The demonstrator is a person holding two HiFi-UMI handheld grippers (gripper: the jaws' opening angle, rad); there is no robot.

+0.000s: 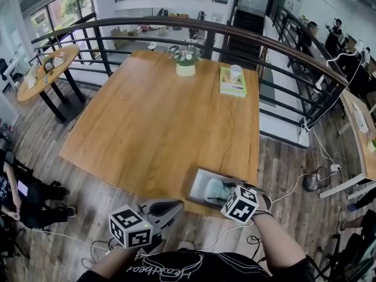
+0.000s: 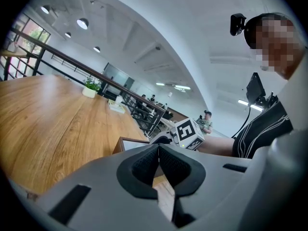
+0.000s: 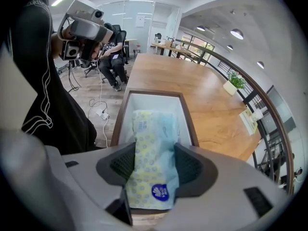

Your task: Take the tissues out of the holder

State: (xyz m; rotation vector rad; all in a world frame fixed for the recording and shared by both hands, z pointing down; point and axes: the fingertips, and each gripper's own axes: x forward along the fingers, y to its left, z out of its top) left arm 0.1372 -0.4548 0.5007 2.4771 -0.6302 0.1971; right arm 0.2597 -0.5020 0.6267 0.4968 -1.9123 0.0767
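A wood-framed tissue holder with a white inside sits at the near edge of the big wooden table. In it lies a soft pack of tissues, pale blue and yellow with a blue round sticker. My right gripper reaches into the holder and its dark pads press on both sides of the pack's near end. In the head view the pack shows just left of the right gripper. My left gripper hangs off the table's near edge, left of the holder, pads together and nothing between them.
A potted plant and a green book with a white cup stand at the table's far end. A curved railing runs behind and along the right side. A round table and a seated person are on the left.
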